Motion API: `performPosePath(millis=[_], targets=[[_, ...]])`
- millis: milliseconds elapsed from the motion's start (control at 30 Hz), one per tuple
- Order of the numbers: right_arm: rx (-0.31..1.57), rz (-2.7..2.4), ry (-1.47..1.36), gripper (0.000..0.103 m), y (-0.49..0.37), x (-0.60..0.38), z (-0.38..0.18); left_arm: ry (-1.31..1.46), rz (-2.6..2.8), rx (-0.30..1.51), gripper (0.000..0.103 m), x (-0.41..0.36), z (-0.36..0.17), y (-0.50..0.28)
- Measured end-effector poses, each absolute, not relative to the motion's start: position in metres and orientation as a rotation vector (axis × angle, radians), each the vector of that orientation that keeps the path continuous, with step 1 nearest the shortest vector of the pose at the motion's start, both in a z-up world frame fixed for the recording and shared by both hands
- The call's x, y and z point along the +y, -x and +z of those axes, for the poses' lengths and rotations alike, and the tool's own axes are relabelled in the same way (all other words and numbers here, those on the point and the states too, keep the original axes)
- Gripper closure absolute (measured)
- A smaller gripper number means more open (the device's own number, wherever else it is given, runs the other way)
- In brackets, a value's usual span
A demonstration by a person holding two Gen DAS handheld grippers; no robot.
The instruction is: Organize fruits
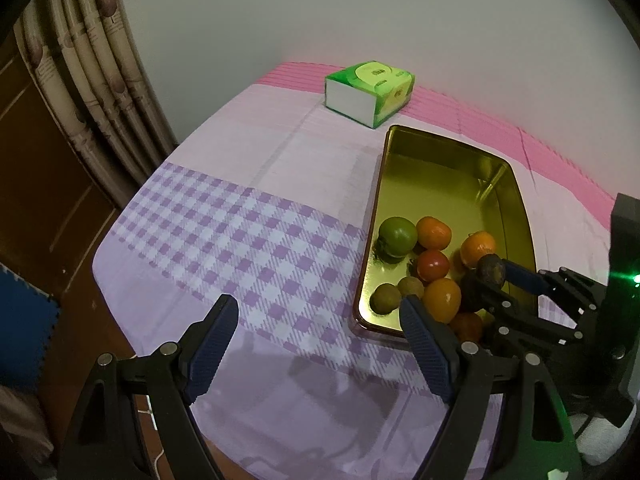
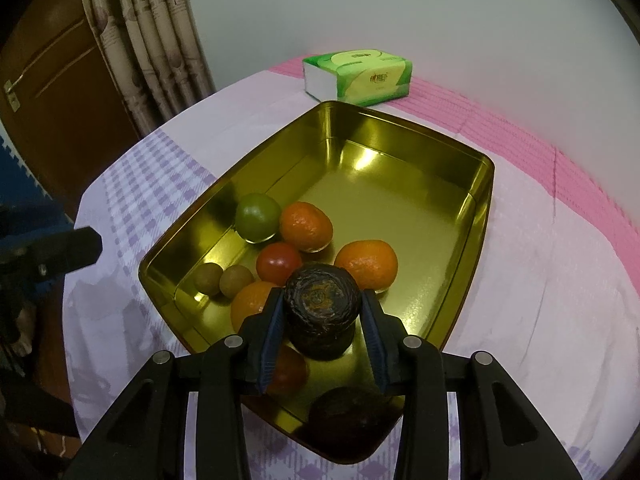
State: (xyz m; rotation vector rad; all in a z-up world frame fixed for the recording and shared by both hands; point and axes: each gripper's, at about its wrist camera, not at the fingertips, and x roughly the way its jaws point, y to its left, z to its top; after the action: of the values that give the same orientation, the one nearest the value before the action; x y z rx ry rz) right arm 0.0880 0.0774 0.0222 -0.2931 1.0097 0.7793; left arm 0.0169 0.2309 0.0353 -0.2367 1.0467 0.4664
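Observation:
A gold metal tray (image 2: 380, 200) on the checked tablecloth holds a green fruit (image 2: 258, 218), several oranges (image 2: 306, 226), a red tomato (image 2: 279, 263), two small brown fruits (image 2: 222, 279) and a dark fruit (image 2: 344, 412) at its near end. My right gripper (image 2: 322, 294) is shut on a dark wrinkled fruit (image 2: 322, 308), held just above the tray's near part. From the left wrist view that fruit (image 1: 491, 270) hangs over the tray's right side. My left gripper (image 1: 318, 304) stands open over the cloth, left of the tray (image 1: 400, 136), with nothing between its fingers.
A green tissue pack (image 1: 370, 90) lies behind the tray near the wall. A curtain (image 1: 92, 92) and a brown door (image 2: 52, 92) stand left of the table. The table's edge runs close along the left and near sides.

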Motion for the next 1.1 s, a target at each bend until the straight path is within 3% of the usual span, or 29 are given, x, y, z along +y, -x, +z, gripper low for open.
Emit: performPosePath(millis=[467,1100], targets=[[0.977,0.748,0.273,0.009,-0.063,0.055,0.058,0.217,0.443,1.053,0.023,0.221,0.035,-0.018],[1.061,0.668,0.283,0.006,-0.040,0.026,0.042,0.157,0.390,1.063,0.023,0.189,0.031,-0.017]])
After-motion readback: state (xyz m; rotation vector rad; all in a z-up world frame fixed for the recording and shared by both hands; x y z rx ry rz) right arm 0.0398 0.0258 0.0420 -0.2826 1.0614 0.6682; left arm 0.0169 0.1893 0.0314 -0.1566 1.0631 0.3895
